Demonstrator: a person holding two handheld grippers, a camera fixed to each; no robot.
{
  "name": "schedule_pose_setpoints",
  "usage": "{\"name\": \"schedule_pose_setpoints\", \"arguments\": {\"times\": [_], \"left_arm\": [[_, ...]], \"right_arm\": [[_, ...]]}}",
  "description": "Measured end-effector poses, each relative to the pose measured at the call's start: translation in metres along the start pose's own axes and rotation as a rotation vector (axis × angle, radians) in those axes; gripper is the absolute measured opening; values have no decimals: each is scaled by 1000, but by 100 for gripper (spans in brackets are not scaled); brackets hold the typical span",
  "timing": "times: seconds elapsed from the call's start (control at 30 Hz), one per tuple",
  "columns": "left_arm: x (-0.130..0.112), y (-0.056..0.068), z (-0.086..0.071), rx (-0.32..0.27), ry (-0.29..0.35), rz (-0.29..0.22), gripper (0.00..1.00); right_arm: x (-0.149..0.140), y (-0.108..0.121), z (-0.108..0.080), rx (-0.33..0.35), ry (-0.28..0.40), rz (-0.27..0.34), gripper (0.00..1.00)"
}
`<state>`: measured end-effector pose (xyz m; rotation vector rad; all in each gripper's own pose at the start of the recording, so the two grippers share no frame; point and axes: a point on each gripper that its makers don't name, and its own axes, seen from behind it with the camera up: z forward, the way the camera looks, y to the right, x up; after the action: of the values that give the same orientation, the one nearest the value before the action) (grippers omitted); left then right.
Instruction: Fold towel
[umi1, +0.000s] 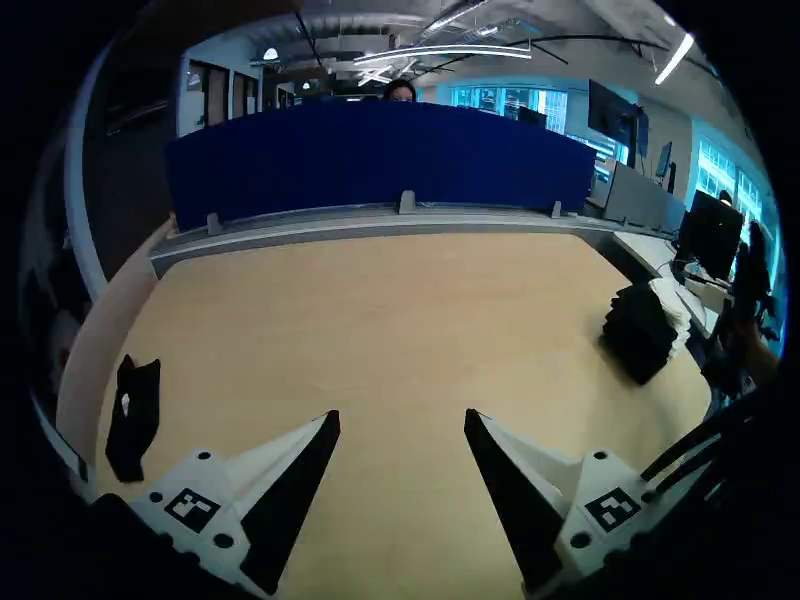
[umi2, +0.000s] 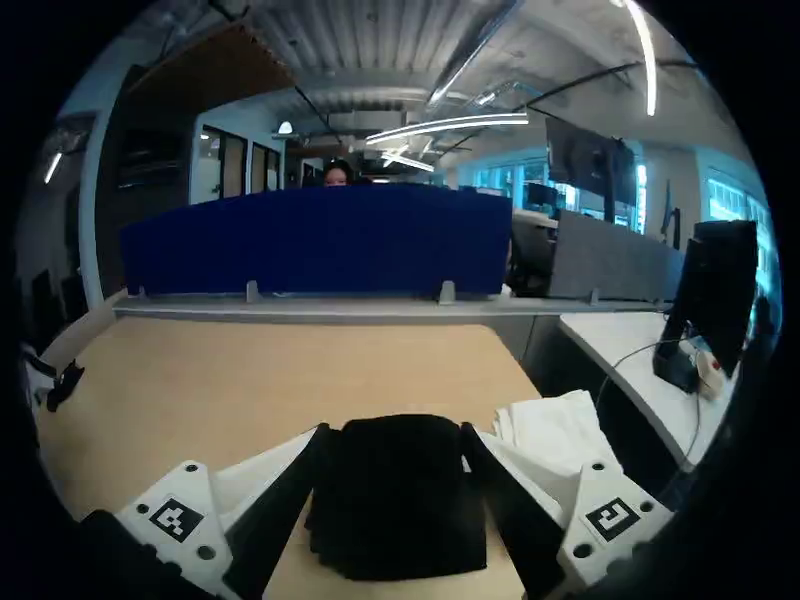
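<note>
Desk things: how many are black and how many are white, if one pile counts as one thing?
Black: 2, the black towel pile and the small black item lying apart from it.
White: 1, the white towel pile.
Total: 3.

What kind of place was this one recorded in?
Most likely an open-plan office: a long wooden desk backed by a blue partition screen, a computer monitor on the neighbouring desk, and strip lights under an exposed ceiling.
</note>
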<state>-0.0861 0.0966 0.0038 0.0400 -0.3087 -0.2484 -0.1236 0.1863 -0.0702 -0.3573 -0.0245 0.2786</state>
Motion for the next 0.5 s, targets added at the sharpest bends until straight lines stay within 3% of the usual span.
{"name": "schedule_pose_setpoints", "arguments": {"times": [0.27, 0.5], "left_arm": [[17, -5, -2, 12, 76, -23, 92], [40, -12, -8, 25, 173, -41, 93]], "right_arm": [[31, -12, -13, 5, 137, 13, 100], [45, -19, -23, -2, 190, -8, 100]]}}
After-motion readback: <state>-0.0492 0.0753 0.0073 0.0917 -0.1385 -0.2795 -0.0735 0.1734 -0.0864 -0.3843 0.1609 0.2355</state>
